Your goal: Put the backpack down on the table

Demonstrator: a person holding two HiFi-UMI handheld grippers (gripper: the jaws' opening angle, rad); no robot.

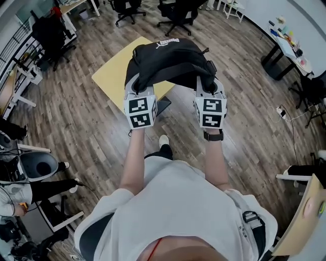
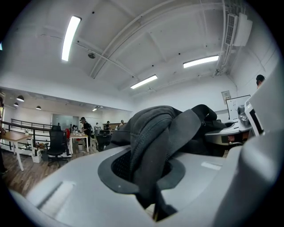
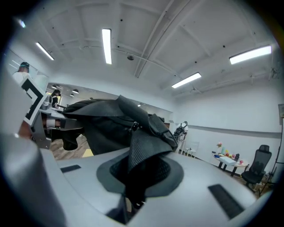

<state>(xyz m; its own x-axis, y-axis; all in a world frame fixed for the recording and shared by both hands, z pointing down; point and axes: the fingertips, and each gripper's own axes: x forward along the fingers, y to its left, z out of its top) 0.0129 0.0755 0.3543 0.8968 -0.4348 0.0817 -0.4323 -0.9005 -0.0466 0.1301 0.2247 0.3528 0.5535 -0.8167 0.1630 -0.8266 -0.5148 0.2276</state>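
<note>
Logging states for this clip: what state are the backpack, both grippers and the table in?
backpack: held up by both grippers, above the table
left gripper: shut on backpack
right gripper: shut on backpack
table: upright, backpack above it; contact cannot be told

There is one black fabric backpack (image 1: 170, 58) and one yellow square table (image 1: 114, 74). Two grey handheld grippers are in view, the left gripper (image 1: 136, 85) and the right gripper (image 1: 209, 86), each carrying one cube with square markers. Three black wheeled office chairs show clearly in the head view: the first chair (image 1: 127, 7), the second chair (image 1: 175, 12) and the third chair (image 1: 51, 33). One black wristwatch (image 1: 213, 135) and one white shoe (image 1: 163, 140) are visible. The left gripper view shows three lit ceiling strip lights (image 2: 71, 37).
</note>
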